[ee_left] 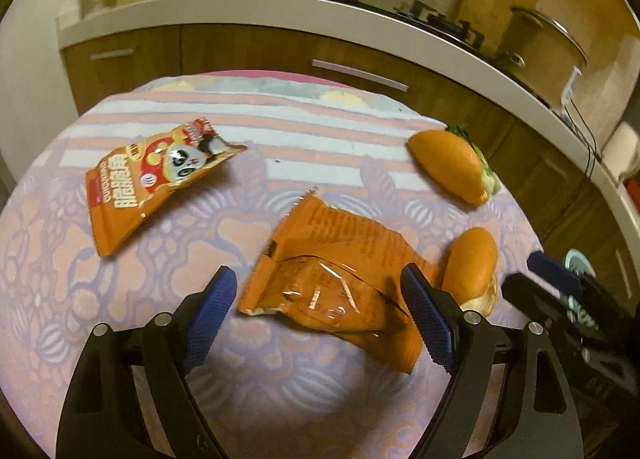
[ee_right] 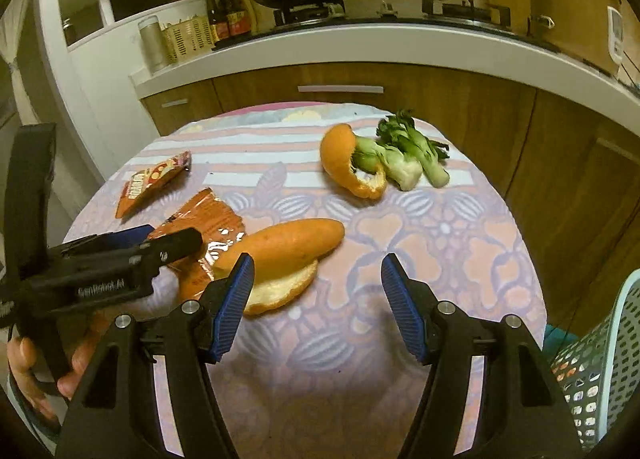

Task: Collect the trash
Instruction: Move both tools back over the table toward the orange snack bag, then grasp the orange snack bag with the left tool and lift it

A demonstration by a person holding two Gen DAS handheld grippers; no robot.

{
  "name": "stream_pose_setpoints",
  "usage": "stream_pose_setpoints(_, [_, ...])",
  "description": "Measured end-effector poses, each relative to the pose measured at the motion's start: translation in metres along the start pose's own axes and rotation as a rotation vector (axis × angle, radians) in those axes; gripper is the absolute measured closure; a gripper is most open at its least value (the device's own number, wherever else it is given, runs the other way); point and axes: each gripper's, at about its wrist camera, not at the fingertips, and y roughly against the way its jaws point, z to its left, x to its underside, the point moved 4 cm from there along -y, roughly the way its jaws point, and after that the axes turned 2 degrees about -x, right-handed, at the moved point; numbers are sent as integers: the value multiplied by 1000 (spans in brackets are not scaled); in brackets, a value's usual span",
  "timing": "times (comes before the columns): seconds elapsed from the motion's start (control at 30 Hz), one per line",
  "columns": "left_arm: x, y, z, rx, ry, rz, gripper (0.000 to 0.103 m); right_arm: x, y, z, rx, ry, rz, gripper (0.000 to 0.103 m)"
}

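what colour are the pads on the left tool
Blue, with a ribbed texture, on black arms; clearest in the left wrist view.

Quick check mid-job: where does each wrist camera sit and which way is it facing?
Left wrist: on the left claw, angled down at the crumpled orange wrapper; the right claw's tips show at right.
Right wrist: on the right claw, angled down over the orange peel; the left claw and its hand show at left.
Shared: table, panda snack bag, kitchen counter.

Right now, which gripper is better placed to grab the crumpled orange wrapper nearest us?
Left. The left gripper is open with the crumpled orange wrapper lying between its fingers. The right gripper is open over bare tablecloth, beside the peel, with the wrapper off to its left.
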Motion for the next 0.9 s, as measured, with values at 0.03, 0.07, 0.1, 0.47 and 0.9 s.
stream_pose_setpoints(0.03, [2, 0, -4, 1, -22, 3, 24, 0, 0, -1, -3, -6, -1, 41])
stream_pose_setpoints(0.07, [2, -1, -5, -3, -35, 5, 26, 0, 0, -2, -4, -10, -2, 41])
stream_pose_setpoints(0.1, [3, -2, -6, -17, -55, 5, 31, 1, 0, -2, -4, -13, -2, 41])
stream_pose_setpoints(0.47, [7, 7, -22, 32, -120, -46, 86, 1, -3, -3, -7, -26, 21, 39])
stream_pose_setpoints(0.9, [-3, 38, 17, -30, 65, -207, 88, -4, -22, 30, -36, -70, 73, 21])
